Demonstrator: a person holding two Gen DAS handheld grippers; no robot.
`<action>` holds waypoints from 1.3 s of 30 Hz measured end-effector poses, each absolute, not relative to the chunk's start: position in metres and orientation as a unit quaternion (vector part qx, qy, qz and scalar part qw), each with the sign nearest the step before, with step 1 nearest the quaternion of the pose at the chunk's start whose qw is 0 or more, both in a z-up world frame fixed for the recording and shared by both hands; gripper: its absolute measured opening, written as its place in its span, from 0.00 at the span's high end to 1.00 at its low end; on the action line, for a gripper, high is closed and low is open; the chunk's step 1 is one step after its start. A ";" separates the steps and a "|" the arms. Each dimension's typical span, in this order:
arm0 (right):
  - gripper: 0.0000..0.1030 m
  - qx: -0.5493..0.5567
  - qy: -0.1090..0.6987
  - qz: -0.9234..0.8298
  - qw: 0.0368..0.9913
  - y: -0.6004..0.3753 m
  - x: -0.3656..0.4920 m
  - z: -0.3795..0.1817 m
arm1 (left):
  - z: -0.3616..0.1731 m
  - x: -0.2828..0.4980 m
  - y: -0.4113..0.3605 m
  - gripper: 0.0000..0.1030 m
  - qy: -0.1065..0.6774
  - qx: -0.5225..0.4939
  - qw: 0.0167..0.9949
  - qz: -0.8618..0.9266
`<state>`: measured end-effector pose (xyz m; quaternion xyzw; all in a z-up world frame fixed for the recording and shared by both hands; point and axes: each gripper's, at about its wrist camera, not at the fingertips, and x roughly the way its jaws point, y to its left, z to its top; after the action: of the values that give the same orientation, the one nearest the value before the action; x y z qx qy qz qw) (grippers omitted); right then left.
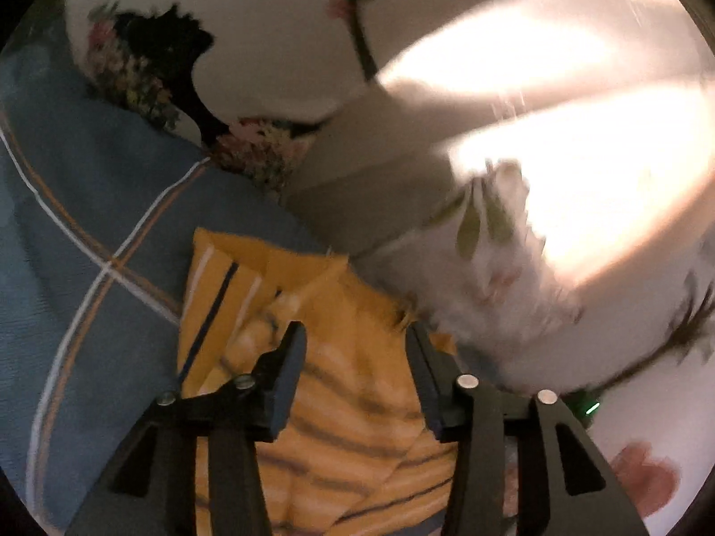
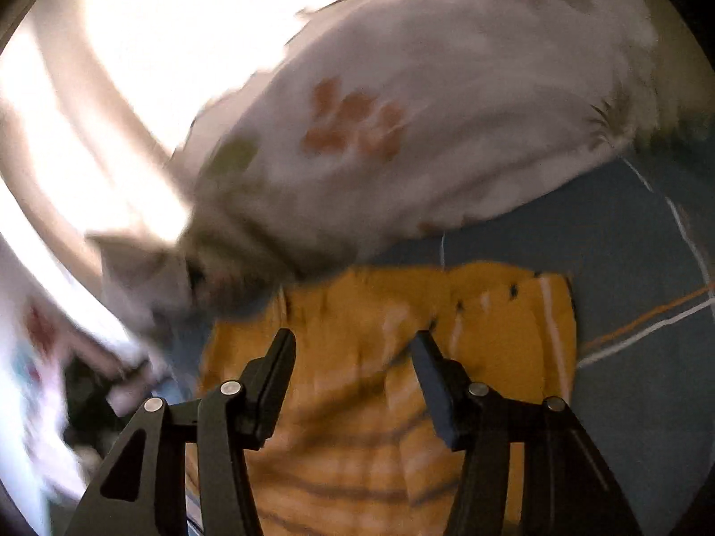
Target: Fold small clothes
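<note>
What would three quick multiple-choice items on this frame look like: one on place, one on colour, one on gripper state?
1. Where does the mustard-yellow striped garment lie?
A. on the blue bedsheet with crossing white and orange lines
B. on a wooden floor
C. in a basket

2. What colour are the garment's thin dark stripes?
A. red
B. navy
C. green

3. How do the left gripper and right gripper stand?
A. both shut on cloth
B. only the left open
C. both open over the garment

Answers: 1 A, blue sheet shows around the garment's edges; 2 B, a navy line runs beside white ones; 3 C, yellow cloth shows through each wide finger gap.
</note>
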<state>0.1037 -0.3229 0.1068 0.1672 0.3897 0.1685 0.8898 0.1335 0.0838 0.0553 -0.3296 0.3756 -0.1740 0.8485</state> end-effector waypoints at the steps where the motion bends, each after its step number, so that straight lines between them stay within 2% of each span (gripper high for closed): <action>1: 0.43 0.131 0.391 0.162 0.897 -0.317 0.096 0.104 | 0.053 0.127 0.079 0.55 0.385 -0.305 0.854 -0.169; 4: 0.43 0.030 0.396 0.133 0.908 -0.311 0.073 0.093 | 0.040 0.112 0.077 0.54 0.412 -0.268 0.857 -0.158; 10: 0.43 -0.038 0.422 0.105 0.900 -0.326 0.045 0.070 | 0.015 0.080 0.076 0.50 0.441 -0.211 0.858 -0.155; 11: 0.53 -0.034 0.427 0.103 0.898 -0.330 0.047 0.066 | 0.010 0.079 0.075 0.50 0.449 -0.202 0.857 -0.152; 12: 0.77 -0.023 0.435 0.102 0.894 -0.336 0.047 0.063 | 0.004 0.079 0.075 0.50 0.461 -0.198 0.853 -0.146; 13: 0.88 -0.007 0.441 0.102 0.891 -0.342 0.049 0.062 | 0.000 0.081 0.075 0.50 0.466 -0.200 0.849 -0.146; 14: 0.93 0.018 0.445 0.106 0.889 -0.350 0.051 0.063 | -0.007 0.084 0.077 0.65 0.480 -0.204 0.840 -0.149; 15: 0.94 0.043 0.442 0.108 0.890 -0.359 0.051 0.065 | -0.009 0.087 0.078 0.80 0.487 -0.203 0.837 -0.145; 16: 0.94 0.051 0.437 0.100 0.892 -0.364 0.052 0.068 | -0.009 0.091 0.082 0.91 0.494 -0.200 0.835 -0.136; 18: 0.94 0.071 0.428 0.088 0.897 -0.379 0.055 0.075 | 0.000 0.097 0.092 0.93 0.492 -0.206 0.837 -0.122; 20: 0.94 0.085 0.431 0.076 0.895 -0.389 0.058 0.074 | 0.014 0.099 0.100 1.00 0.481 -0.180 0.854 -0.085; 24: 0.89 0.088 0.458 0.061 0.882 -0.391 0.066 0.054 | 0.019 0.099 0.120 1.00 0.476 -0.180 0.859 -0.051; 27: 0.76 0.082 0.421 0.061 0.901 -0.386 0.052 0.075 | 0.020 0.086 0.134 1.00 0.464 -0.213 0.857 -0.067; 30: 0.73 0.042 0.363 0.056 0.929 -0.367 0.043 0.110 | 0.031 0.073 0.134 0.97 0.444 -0.214 0.866 -0.088; 31: 0.73 0.027 0.353 0.068 0.933 -0.356 0.044 0.117 | 0.036 0.074 0.128 0.92 0.438 -0.213 0.868 -0.097; 32: 0.73 0.015 0.350 0.091 0.932 -0.343 0.049 0.121 | 0.041 0.076 0.122 0.80 0.431 -0.214 0.869 -0.114; 34: 0.73 0.004 0.366 0.144 0.920 -0.313 0.064 0.118 | 0.045 0.088 0.104 0.63 0.427 -0.218 0.866 -0.145; 39: 0.73 -0.034 0.435 0.190 0.879 -0.257 0.125 0.076 | 0.033 0.149 0.052 0.61 0.443 -0.227 0.846 -0.190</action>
<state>0.1253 -0.2573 0.0760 -0.0340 0.4355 0.1904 0.8792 0.1487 0.0515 0.0330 -0.2270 0.4425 -0.1899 0.8465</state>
